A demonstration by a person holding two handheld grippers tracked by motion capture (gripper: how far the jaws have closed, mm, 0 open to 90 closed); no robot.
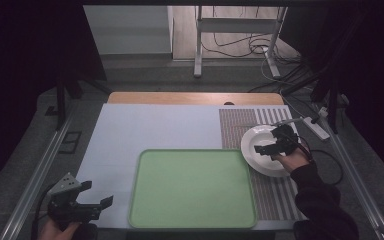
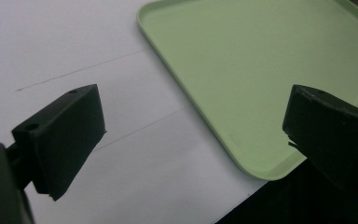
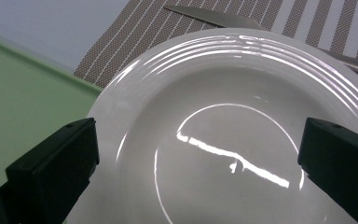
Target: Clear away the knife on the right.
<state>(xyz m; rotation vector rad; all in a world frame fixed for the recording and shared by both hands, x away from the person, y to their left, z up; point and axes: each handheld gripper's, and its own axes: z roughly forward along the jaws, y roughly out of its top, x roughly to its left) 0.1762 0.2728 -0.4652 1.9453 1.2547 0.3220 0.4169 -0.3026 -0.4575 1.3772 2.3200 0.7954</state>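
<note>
A pale green tray [image 1: 192,189] sits near; right, a glossy white plate [image 1: 260,150] on a brown-and-white striped mat [image 1: 275,195]; black grippers.

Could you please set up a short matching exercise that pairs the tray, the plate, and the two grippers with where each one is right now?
Things:
1. green tray
2. white plate
3. left gripper
4. right gripper

Places:
A. hovering open above the white plate
B. on the striped placemat, right of the tray
C. at the table's near left corner, open, beside the tray
D. in the near middle of the table, empty

Pairs: 1-D, 2-B, 3-C, 4-A
</note>
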